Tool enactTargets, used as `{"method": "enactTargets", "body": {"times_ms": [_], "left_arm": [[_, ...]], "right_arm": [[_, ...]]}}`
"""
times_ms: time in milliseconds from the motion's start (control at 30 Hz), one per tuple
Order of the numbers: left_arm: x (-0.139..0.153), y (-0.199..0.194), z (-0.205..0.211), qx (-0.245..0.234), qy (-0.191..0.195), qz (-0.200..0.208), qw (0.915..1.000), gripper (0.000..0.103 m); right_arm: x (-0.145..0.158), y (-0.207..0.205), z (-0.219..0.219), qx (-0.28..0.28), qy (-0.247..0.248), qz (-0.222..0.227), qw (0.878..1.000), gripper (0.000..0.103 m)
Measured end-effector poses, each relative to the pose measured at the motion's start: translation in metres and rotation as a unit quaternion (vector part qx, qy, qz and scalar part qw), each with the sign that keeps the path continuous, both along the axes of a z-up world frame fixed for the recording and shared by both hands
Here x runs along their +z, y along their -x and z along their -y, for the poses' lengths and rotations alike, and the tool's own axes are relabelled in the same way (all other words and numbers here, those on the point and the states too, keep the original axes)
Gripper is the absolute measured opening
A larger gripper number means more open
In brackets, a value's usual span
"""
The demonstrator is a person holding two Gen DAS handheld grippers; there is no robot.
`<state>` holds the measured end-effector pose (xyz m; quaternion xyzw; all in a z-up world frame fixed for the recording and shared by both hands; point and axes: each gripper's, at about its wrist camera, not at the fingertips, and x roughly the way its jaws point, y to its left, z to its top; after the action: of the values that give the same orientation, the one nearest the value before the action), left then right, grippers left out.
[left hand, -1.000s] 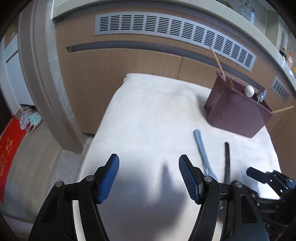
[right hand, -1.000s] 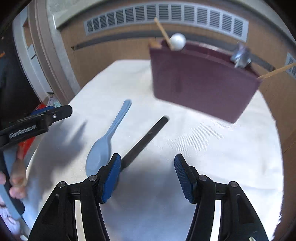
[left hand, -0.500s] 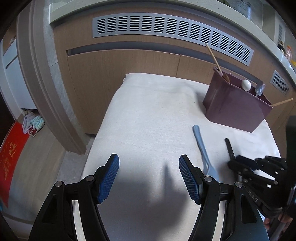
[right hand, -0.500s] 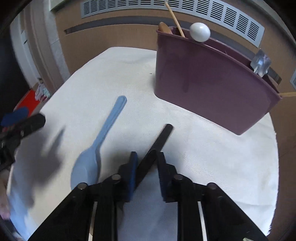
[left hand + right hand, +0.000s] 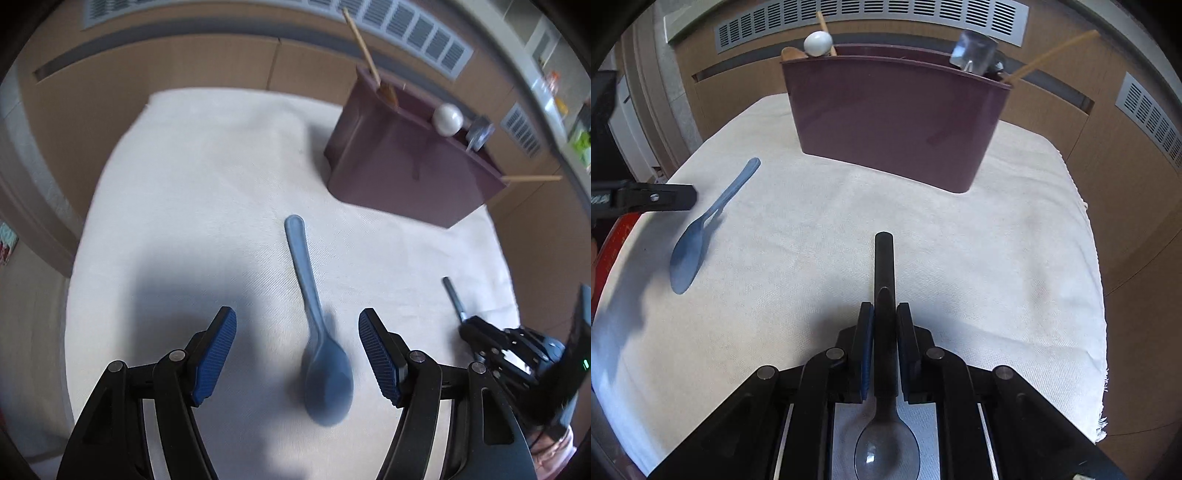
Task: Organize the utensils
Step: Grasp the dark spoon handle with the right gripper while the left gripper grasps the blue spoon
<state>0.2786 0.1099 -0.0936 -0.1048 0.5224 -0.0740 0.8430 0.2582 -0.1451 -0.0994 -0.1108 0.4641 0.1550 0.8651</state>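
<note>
The black spoon [image 5: 884,280] is clamped by its handle in the right gripper [image 5: 885,325], whose jaws are closing the last bit on it; its bowl lies back under the gripper, handle tip aimed at the holder [image 5: 894,118]. The blue spoon [image 5: 317,332] lies on the cloth [image 5: 207,206] left of the black one, between the released pads of the left gripper [image 5: 297,354]. The step looks like pickup: next, each spoon needs lifting and dropping into the holder, which already carries chopsticks [image 5: 1049,59] and other utensils. Wooden cabinets with vents [image 5: 886,14] stand behind.
</note>
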Motion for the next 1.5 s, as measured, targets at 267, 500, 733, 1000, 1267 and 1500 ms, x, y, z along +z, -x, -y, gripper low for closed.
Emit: {"method": "enactTargets", "body": {"times_ms": [267,500,733,1000,1267,1500], "left_arm": [[-0.01,-0.039,0.037,-0.06,-0.085,-0.044,0.9937,0.035],[0.002,-0.016,0.057,-0.077,-0.098,0.018,0.992,0.01],[0.019,0.038,0.062,-0.073,-0.064,0.081,0.992,0.01],[0.039,0.064,0.048,-0.054,-0.017,0.12,0.9911,0.01],[0.042,0.077,0.045,-0.042,0.003,0.127,0.9911,0.01],[0.053,0.092,0.052,-0.038,-0.003,0.148,0.9883,0.01]], "right_arm": [[0.005,0.011,0.018,0.011,-0.021,0.012,1.0,0.013],[0.013,0.011,0.041,0.01,-0.074,0.002,0.997,0.016],[0.012,-0.009,0.028,0.015,-0.072,-0.013,0.997,0.016],[0.0,-0.024,0.004,0.008,-0.022,-0.015,1.0,0.016],[0.012,-0.006,0.001,0.02,-0.003,0.012,1.0,0.011],[0.047,0.021,0.015,0.015,-0.042,0.048,0.998,0.011]]}}
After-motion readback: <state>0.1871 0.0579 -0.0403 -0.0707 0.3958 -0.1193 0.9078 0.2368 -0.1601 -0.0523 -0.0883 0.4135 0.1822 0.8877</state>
